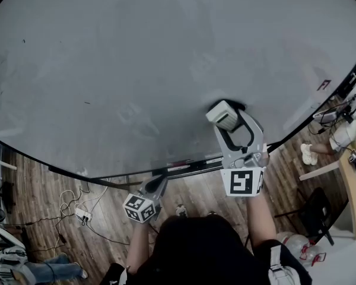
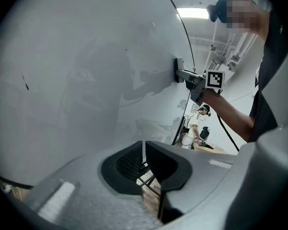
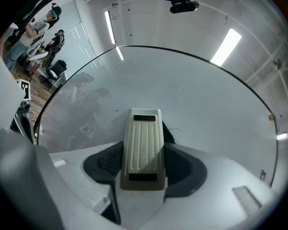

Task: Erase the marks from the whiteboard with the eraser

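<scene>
The eraser (image 3: 143, 147), a pale ribbed block with a dark pad under it, sits between the two jaws of the right gripper (image 1: 228, 122). The jaws are closed firmly on its long sides. Its pad lies flat against the whiteboard (image 1: 136, 70), in the lower right part of the board, near the bottom edge and well apart from the top edge. From the left gripper view one sees it from the side, pressed on the surface, with the person's forearm (image 2: 230, 116) reaching up behind it.

The left gripper (image 2: 144, 153) hangs lower, below the bottom edge of the board and to the left of the right one. Its dark pads are closed together with only a thin slit between them, and they hold nothing. Its marker cube (image 1: 139, 208) points toward the person.

On the board, a thin dark line (image 3: 175, 130) shows just beside the eraser. Farther to the left there is a short dark stroke (image 1: 87, 103) about the middle of the board's height, and a small dot (image 1: 24, 40) near the top left corner. Faint grey smears cover much of the surface between them. A narrow ledge (image 1: 190, 166) runs along the bottom edge.

Beyond the board, the wooden floor (image 1: 59, 186) carries loose cables with a power strip (image 1: 83, 215) on the left and a dark chair (image 1: 317, 212) on the right. Long ceiling lights (image 3: 225, 47) shine above the top edge, and another person (image 2: 201, 111) sits far off, past the right edge.
</scene>
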Available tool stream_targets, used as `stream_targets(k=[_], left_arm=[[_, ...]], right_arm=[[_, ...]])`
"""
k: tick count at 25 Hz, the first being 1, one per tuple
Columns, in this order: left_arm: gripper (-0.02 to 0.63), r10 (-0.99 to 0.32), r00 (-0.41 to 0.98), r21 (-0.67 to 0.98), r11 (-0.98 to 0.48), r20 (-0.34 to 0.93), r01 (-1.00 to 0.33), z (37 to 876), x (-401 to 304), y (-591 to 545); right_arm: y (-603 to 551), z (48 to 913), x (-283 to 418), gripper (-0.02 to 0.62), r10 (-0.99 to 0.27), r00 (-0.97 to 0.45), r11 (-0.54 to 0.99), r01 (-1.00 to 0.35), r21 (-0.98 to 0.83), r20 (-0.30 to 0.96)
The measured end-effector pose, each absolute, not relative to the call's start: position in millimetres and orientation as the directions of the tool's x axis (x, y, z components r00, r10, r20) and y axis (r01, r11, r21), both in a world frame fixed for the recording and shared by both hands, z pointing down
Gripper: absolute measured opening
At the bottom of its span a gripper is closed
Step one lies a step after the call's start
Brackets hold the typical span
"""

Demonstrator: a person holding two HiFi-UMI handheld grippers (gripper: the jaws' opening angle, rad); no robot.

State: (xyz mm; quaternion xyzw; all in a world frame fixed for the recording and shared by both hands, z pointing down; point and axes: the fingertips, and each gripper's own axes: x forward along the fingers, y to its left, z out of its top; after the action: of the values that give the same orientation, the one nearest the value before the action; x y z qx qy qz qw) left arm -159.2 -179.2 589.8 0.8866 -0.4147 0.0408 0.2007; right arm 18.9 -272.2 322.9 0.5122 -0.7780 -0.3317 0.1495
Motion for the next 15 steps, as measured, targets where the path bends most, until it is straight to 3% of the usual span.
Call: stream_targets(k=[15], left_arm=[[0.031, -0.692, 0.68, 0.325, -0.603, 0.241, -0.729, 600.5, -190.6, -187.7]], right_arm=[[-264.5, 334.5, -39.8, 0.255, -0.896, -0.431, 0.24, -0.676, 0.696, -0.11]])
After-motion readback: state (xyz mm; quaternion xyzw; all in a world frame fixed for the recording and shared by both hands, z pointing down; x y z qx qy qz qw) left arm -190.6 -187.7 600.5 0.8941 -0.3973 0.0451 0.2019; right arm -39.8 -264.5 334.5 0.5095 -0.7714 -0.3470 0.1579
